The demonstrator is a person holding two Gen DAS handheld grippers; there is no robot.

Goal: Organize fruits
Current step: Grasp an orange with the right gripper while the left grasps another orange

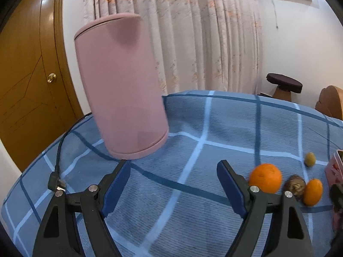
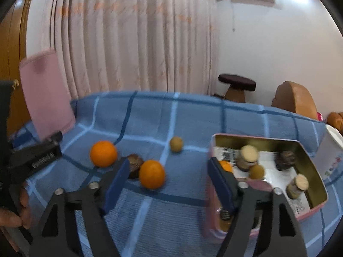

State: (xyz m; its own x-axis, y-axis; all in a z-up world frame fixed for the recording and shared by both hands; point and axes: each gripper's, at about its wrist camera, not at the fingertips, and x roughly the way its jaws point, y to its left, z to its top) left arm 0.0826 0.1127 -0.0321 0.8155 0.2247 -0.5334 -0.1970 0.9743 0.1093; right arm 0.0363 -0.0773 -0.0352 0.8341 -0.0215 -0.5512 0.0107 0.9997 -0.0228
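On the blue checked cloth [image 2: 171,214] lie two oranges [image 2: 103,153] [image 2: 151,174], a brown fruit [image 2: 134,166] and a small yellow-green fruit [image 2: 176,144]. To the right stands a pink tin box [image 2: 257,138] holding several fruits, among them an orange [image 2: 226,166]. My right gripper [image 2: 169,161] is open; the nearer orange shows between its fingers, untouched. My left gripper [image 1: 174,163] is open and empty, its left finger close to a tall pink cylinder [image 1: 120,85]. The oranges [image 1: 265,177] [image 1: 313,191] lie to its right.
A black cable with a plug [image 1: 56,184] lies on the cloth at the left edge. A hand [image 2: 12,209] holds the left gripper's body [image 2: 34,160]. Behind the table are a curtain [image 2: 128,42], a wooden door [image 1: 27,75], a dark stool [image 2: 236,85] and a brown chair [image 2: 293,98].
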